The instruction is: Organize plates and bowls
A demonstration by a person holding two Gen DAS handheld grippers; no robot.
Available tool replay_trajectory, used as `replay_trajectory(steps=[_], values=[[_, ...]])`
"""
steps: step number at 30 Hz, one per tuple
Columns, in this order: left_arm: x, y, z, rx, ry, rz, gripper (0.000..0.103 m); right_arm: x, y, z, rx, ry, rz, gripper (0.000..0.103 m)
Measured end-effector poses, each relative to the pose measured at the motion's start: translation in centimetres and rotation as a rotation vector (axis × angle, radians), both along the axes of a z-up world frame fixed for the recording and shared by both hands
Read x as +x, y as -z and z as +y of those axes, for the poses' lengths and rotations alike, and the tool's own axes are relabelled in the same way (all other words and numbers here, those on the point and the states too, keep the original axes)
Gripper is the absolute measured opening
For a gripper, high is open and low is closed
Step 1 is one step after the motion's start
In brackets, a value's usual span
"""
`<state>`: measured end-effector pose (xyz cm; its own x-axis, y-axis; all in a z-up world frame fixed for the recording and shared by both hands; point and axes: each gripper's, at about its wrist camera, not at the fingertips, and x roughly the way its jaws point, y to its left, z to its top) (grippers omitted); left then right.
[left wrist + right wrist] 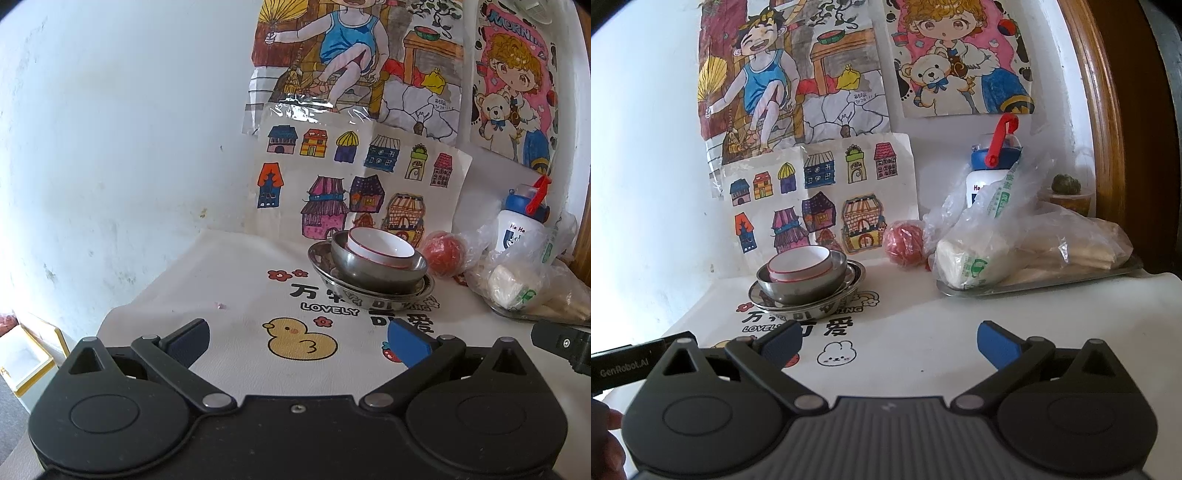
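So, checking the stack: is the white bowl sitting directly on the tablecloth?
No, the white bowl sits nested inside the steel bowl.

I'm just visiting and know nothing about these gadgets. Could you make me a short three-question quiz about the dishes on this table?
1. True or false: the white bowl sits inside the steel bowl.
2. What lies under the steel bowl: A) a steel plate, B) a wooden board, C) a towel?
3. Fill in: both the left gripper and the right gripper are ____ and hold nothing.

Key: 1 true; 2 A, the steel plate; 3 open.
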<state>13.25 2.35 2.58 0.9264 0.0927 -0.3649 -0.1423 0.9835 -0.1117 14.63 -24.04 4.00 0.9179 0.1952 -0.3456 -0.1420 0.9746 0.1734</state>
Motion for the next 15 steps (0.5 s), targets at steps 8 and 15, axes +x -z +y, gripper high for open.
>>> replay_trajectory(steps=[8,15], values=[[0.00,0.02,0.02,0.000,-0.002,0.003,0.102,0.11,0.00,-0.08,0.002,-0.001,0.001,0.103],[0.06,0.00,0.11,0.002,-0.005,0.001,0.102,0.25,-0.05,0.00,-0.001,-0.006,0.000,0.103]])
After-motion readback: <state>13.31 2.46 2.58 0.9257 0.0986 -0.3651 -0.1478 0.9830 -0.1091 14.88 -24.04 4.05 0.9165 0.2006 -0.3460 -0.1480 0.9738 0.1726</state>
